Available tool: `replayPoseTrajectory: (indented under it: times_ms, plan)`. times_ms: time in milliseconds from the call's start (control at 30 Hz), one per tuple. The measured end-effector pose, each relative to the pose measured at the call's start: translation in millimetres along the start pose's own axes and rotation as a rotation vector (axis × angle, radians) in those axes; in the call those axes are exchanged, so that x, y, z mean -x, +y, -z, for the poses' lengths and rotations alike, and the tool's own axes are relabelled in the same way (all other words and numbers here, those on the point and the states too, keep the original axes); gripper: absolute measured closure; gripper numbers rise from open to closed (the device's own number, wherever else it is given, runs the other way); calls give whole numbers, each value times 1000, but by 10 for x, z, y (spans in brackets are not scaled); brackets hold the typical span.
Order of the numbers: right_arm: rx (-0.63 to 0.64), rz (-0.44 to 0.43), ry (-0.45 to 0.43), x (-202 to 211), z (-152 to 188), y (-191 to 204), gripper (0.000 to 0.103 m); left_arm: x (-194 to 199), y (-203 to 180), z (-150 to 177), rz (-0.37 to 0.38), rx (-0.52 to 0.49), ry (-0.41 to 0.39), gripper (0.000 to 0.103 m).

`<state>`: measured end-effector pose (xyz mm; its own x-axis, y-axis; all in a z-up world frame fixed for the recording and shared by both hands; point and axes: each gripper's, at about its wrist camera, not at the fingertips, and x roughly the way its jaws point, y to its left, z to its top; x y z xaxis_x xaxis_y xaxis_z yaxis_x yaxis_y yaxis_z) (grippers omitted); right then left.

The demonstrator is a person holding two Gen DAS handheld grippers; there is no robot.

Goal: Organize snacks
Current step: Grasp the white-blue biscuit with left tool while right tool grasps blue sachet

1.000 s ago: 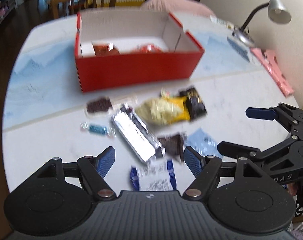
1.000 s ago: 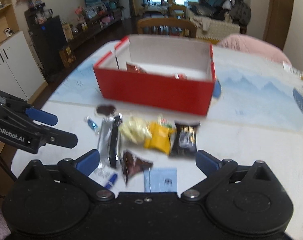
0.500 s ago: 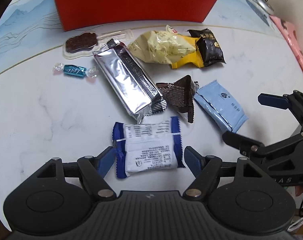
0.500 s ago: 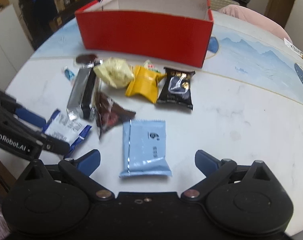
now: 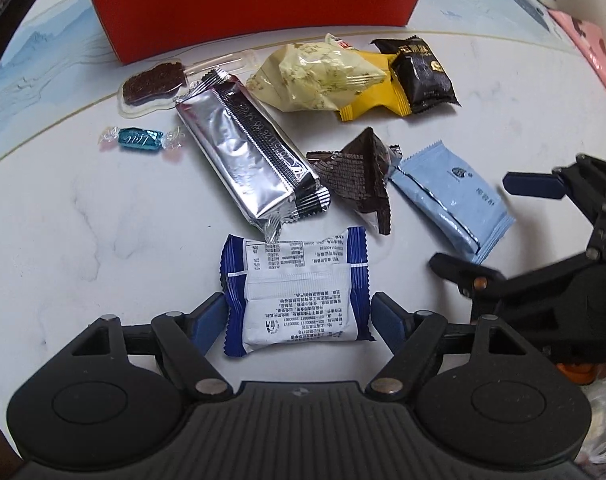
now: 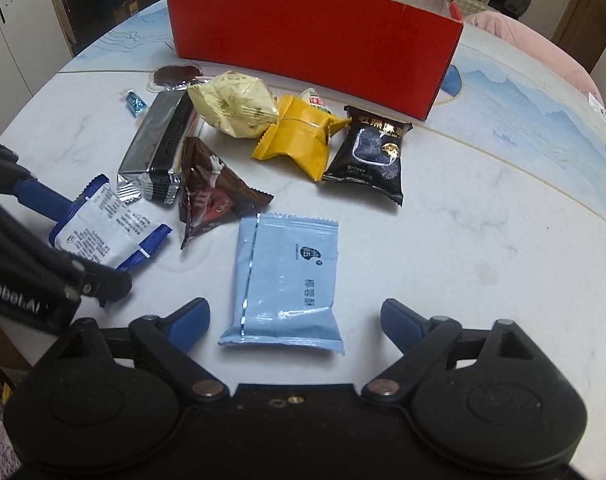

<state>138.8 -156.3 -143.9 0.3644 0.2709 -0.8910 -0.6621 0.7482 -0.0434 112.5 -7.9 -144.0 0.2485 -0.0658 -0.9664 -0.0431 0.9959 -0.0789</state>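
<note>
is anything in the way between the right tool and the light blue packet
Nothing visible. The right tool straddles the light blue packet, its jaws just closing but not yet touching. The brown triangular packet lies clear, off one corner.

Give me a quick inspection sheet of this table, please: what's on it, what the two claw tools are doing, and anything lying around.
Surface: white marbled table with blue landscape print at the far side.
Job's things: red box at the back; loose in front of it a silver bar, pale yellow bag, yellow packet, black packet, brown triangular packet, teal candy, chocolate lollipop.
Grippers: left gripper open, astride the blue-and-white packet; right gripper open, jaws just been closing around the light blue packet, pads not touching.
Clutter: pink item at the table's edge.
Cables: nothing seen.
Surroundings: white cabinet, pink cushion.
</note>
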Motion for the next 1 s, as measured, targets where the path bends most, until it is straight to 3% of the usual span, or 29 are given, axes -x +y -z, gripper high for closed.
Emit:
replayPoseTrajectory:
  times_ms: [167, 433, 733, 1000]
  plan:
    - [19, -3, -24, 35, -1, 26, 25, -8, -25, 25, -37, -3, -12, 25]
    - [1, 6, -47, 74, -2, 86, 53, 64, -13, 97, -30, -13, -29, 41]
    - [-98, 28, -77, 203, 18, 55, 55, 125, 201, 131, 28, 72, -17, 43]
    - [-138, 10, -138, 537, -48, 142, 55, 353, 334, 173, 50, 105, -65, 43]
